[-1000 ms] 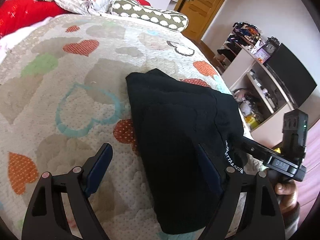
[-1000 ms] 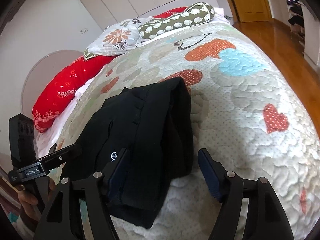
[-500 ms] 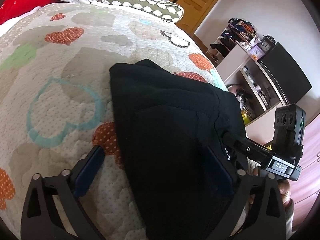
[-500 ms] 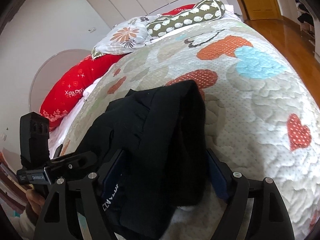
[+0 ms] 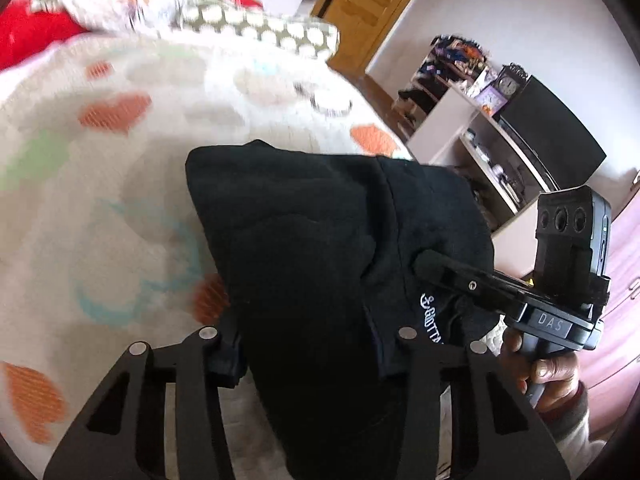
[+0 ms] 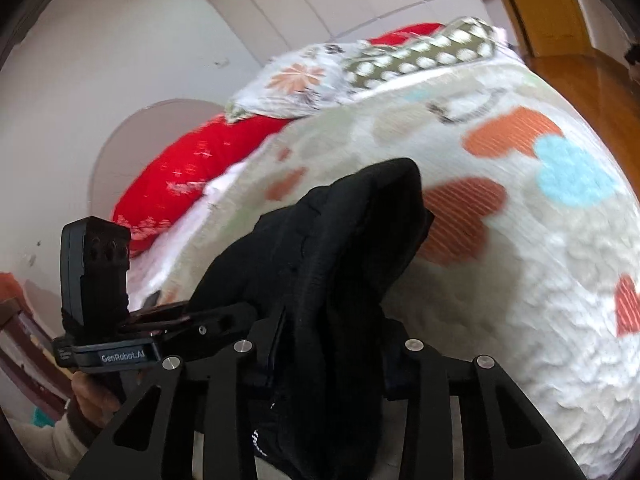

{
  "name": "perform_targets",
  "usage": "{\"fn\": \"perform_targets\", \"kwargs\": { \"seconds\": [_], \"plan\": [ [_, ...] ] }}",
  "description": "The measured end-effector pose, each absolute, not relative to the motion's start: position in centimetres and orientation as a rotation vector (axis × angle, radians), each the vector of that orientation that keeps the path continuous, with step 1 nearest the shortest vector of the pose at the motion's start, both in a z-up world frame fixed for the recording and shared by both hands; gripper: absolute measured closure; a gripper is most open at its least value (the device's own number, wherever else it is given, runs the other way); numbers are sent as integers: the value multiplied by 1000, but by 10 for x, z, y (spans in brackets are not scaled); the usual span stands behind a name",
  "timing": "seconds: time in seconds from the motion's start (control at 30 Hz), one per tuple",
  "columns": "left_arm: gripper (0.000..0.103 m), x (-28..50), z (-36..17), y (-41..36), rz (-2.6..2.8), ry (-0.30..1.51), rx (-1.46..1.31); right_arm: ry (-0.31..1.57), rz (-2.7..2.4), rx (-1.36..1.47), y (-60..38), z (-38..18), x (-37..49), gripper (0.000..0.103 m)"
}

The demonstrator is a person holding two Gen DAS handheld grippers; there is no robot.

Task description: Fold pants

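Heart quilt (image 6: pixel 520 280); both tools closing on black pants (image 5: pixel 320 260), seemingly gripped; "GenRobot.AI" label.

The pants (image 5: pixel 320 248) lie bunched on the bed (image 5: pixel 100 208), pillows (image 5: pixel 256 28) behind them, shelves (image 5: pixel 492 160) to the right.

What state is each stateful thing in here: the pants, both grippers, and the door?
black pants: folded into a thick bundle, near end bunched between both grippers.
left gripper: jaws closing, pants fabric between them.
right gripper: jaws closing, pants fabric between them.
wooden door: looks closed, though only partly in view.
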State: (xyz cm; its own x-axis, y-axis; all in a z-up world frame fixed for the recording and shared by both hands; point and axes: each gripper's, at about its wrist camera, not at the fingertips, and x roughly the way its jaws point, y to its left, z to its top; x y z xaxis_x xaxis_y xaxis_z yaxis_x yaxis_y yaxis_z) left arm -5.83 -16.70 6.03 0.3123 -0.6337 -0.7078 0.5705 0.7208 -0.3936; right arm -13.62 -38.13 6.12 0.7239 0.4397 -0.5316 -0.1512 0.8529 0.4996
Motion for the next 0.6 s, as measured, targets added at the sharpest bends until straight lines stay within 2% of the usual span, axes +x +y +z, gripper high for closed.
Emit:
{"fn": "perform_targets", "kwargs": {
  "seconds": [0.2,0.23,0.4,0.47,0.6],
  "plan": [
    [59,-29,86,-118,-727,927,-75,679,376,432,-335,74,-103,67],
    [57,-22,84,-110,-703,927,-72,692,367,423,-328,72,-98,64],
    [45,11,40,-81,-519,1045,-22,796,180,259,-303,52,-80,61],
    [38,10,37,-69,-511,1033,-79,788,160,240,-307,53,-86,61],
    [33,-7,51,-58,-463,956,-72,734,158,231,-313,71,-97,61]
  ]
}}
